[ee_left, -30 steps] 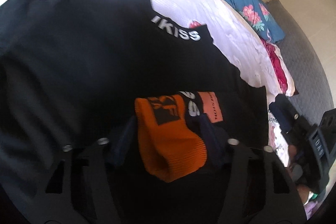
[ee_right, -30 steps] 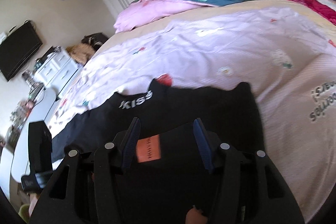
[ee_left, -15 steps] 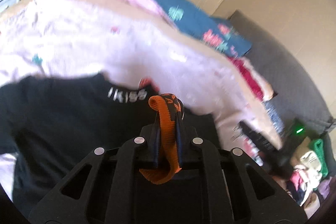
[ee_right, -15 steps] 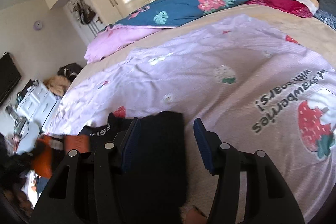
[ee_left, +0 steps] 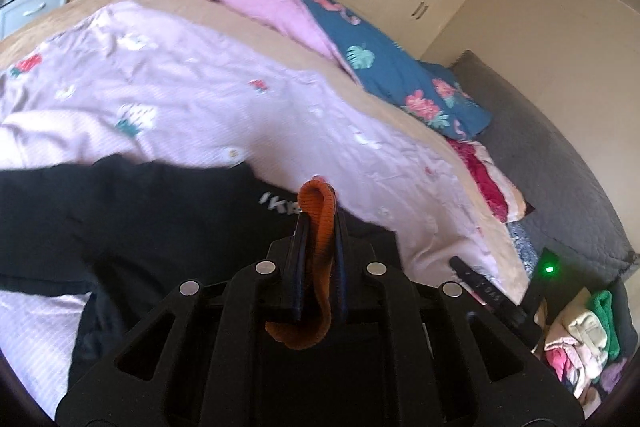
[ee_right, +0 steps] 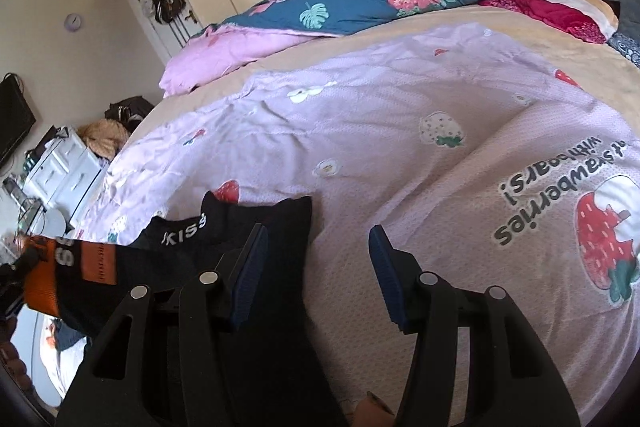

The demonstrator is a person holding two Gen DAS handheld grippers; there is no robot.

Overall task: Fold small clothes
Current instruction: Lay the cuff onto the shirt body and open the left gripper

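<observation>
Two blue-padded fingers of the left gripper (ee_left: 319,227) pinch an orange cuff (ee_left: 318,223) above black garment (ee_left: 140,211) on the bedspread (ee_left: 200,107). Right wrist view: right gripper (ee_right: 318,247) gapes wide, holding nothing, over that garment's edge.

My left gripper (ee_left: 320,227) and right gripper (ee_right: 318,267) are matte black angular frames with triangular cut-outs, round silver screws and dark blue ribbed finger pads (ee_right: 250,273).
</observation>
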